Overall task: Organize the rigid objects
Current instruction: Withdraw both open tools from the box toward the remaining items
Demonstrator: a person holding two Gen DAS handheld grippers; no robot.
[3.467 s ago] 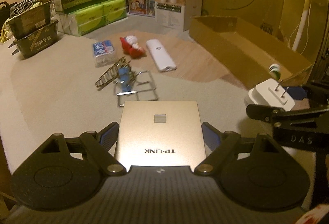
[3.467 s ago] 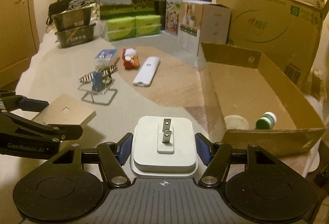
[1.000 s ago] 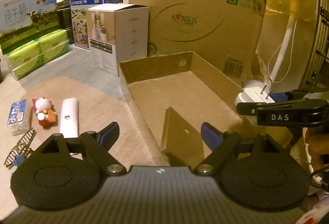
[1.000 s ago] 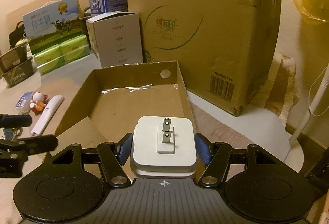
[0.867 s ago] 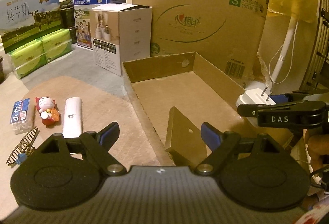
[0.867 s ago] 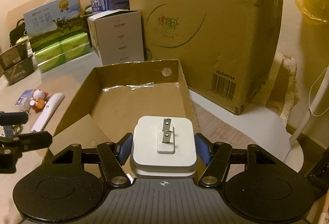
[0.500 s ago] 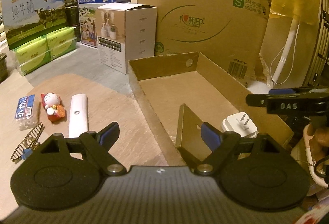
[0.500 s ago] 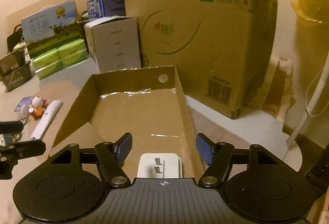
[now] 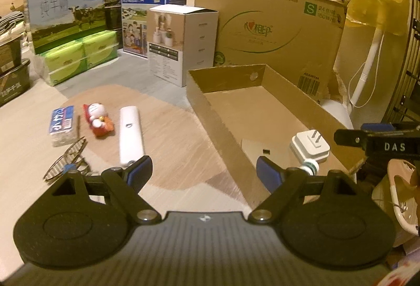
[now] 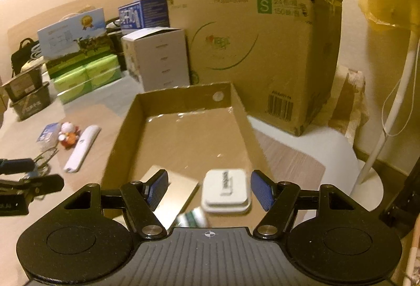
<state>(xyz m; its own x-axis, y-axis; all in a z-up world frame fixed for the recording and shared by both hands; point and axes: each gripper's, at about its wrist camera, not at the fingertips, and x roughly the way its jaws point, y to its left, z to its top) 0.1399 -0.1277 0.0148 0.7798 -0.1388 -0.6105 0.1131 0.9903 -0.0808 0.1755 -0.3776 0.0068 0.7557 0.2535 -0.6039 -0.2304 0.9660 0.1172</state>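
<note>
- The left gripper [image 9: 204, 168] stands with its blue-padded fingers spread wide and nothing between them, above the floor just beside the near left wall of the shallow open brown cardboard tray [image 9: 210, 107].
- The right gripper [image 10: 207, 187] is likewise spread wide and holds nothing; it hangs over the near end of the tray.
- The white square plug adapter with two metal prongs [image 9: 309, 145] lies on the tray floor at the near end, prongs up.
- The flat gold rectangular router panel [image 10: 176, 192] lies flat on the tray floor, just left of the adapter.
- A small bottle with a white and green cap [image 9: 311, 166] lies beside the adapter, at the near edge of the tray.
- On the round wood-toned mat left of the tray lie a long white remote-shaped bar [image 9: 130, 133], a red and white cat figurine [image 9: 98, 119] and a small blue-labelled clear box [image 9: 63, 126].
- A folded wire rack [image 9: 67, 160] lies nearer the left gripper.
</note>
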